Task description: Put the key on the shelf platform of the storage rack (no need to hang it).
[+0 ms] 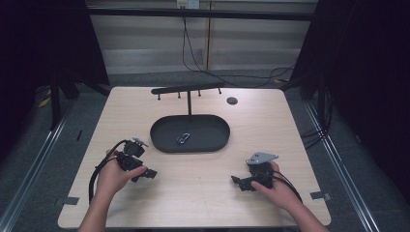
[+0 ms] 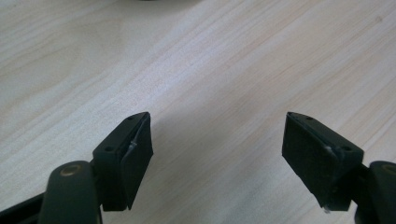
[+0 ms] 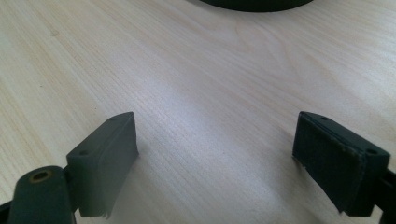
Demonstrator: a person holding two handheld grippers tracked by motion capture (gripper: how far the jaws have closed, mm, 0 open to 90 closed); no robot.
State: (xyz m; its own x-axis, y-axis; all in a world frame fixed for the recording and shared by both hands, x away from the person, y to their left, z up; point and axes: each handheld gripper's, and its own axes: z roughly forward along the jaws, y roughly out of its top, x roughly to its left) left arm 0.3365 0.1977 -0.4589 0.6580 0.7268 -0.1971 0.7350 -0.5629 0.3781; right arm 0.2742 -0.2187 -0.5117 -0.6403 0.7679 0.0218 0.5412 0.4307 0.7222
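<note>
Both grippers are resting low over the table [image 1: 203,193], jaws spread wide and holding nothing. The metal clasp [image 1: 183,138] is lying in the black oval tray [image 1: 164,145], ahead of both, its long axis running diagonally. The left gripper [image 1: 150,173] is sitting nearer to it than the right gripper [image 1: 235,180].

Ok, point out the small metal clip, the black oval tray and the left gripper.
Metal clip [image 1: 183,138], high view, on the middle of its silver loop.
Black oval tray [image 1: 220,144], high view, on its right rim.
Left gripper [image 2: 217,140], left gripper view, midway between its two black fingertips, which stand wide apart over the table.
</note>
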